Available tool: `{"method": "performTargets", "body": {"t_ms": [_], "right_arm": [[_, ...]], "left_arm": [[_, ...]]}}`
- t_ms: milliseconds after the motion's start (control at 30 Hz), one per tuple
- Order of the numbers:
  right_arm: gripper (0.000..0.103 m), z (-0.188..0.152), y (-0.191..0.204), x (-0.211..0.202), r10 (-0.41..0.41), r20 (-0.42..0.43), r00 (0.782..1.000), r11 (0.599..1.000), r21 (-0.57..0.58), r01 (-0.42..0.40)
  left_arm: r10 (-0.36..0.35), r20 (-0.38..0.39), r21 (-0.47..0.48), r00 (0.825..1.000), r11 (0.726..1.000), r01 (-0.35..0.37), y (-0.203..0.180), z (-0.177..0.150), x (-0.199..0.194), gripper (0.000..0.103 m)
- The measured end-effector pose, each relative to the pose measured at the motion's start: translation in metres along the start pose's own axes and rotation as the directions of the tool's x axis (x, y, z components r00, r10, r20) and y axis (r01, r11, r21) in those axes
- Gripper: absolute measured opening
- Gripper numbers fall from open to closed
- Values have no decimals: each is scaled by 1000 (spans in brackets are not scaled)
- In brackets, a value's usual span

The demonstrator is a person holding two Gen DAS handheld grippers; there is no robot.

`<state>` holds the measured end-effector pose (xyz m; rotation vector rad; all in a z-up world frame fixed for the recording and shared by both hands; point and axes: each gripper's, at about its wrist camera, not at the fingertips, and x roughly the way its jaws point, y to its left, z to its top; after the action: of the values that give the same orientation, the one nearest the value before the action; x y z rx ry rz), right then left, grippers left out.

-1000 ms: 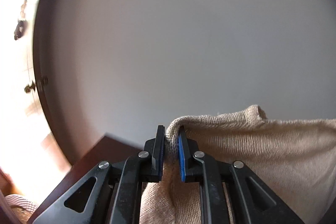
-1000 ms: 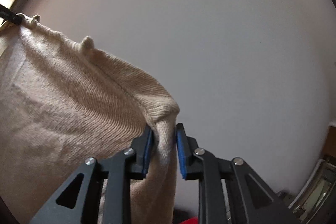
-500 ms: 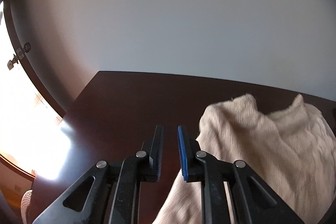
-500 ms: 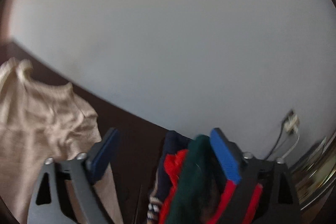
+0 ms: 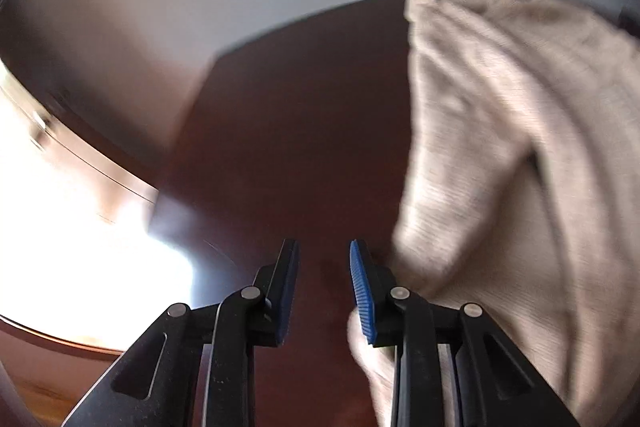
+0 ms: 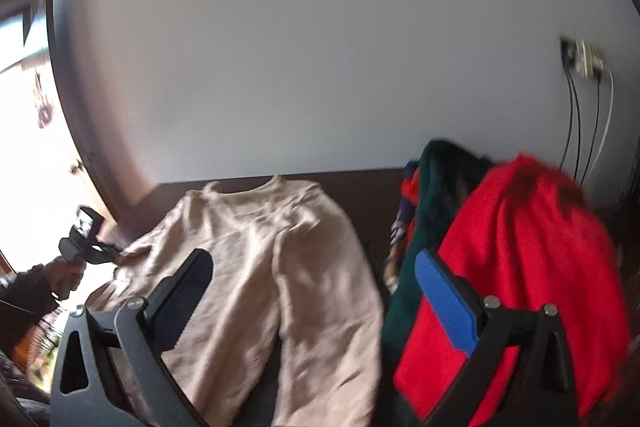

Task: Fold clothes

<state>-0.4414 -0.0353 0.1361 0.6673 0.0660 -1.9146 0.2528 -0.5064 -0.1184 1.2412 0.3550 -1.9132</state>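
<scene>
Beige sweater: lay spread on the dark bench, neckline toward the wall; filled the right half of the left wrist frame, the lower centre of the right wrist frame.
Left hand-held gripper: jaws had just been opening, a narrow gap with only bare bench between them; the sweater lay just right of its right finger, behind it.
Right hand-held gripper: jaws had just been opening, spread wide, gripping nothing; the sweater lay beyond, between its fingers.
Clothes pile: red and green garments at right, beside the sweater.
Left hand: at the frame's left edge, holding a handle.
</scene>
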Motion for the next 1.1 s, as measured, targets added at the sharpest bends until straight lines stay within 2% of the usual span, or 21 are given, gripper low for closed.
{"method": "performTargets", "body": {"t_ms": [33,100,167,233,300,367,433,500,567,667,767,833,1000,1100], "right_arm": [[103,-7,-2,-3,23,2,1000,999,37,-23],[103,-20,-8,-5,86,8,996,987,133,-86],[103,-26,-13,-6,126,15,992,973,193,-127],[103,-31,-12,-3,139,19,990,970,197,-140],[103,-34,-10,1,141,16,990,969,201,-142],[103,-37,-9,0,159,24,987,963,214,-160],[103,-40,-8,1,178,33,983,958,223,-181],[103,-45,-2,2,204,50,978,955,210,-210],[103,-49,2,6,250,56,967,944,210,-256],[103,-47,6,14,321,54,946,918,226,-325],[103,-45,11,16,338,49,940,914,221,-340],[103,-49,12,13,347,51,936,912,215,-350],[103,-64,9,9,342,50,938,910,231,-344],[103,-72,2,11,351,49,935,895,275,-350]], "left_arm": [[-69,-2,-43,998,997,69,5,-3,-5,29],[-149,4,-98,989,984,149,13,-8,-15,29],[-176,-4,-110,984,979,174,13,-14,-18,31],[-189,-19,-113,982,976,185,12,-27,-27,32],[-177,-35,-96,984,980,173,8,-40,-39,32],[-121,-52,-50,991,992,119,5,-63,-61,32],[-64,-63,-14,996,998,63,5,-80,-66,33],[-50,-84,-20,995,999,48,11,-97,-68,44],[-45,-105,-28,993,999,42,16,-112,-69,44],[-13,-90,-13,996,1000,12,15,-114,-70,45],[22,-85,0,996,1000,-22,10,-109,-69,45],[9,-95,-6,995,1000,-10,9,-105,-65,46],[-122,-120,-63,985,991,115,4,-98,-57,46],[-119,-115,-67,986,991,112,1,-100,-57,45]]}}
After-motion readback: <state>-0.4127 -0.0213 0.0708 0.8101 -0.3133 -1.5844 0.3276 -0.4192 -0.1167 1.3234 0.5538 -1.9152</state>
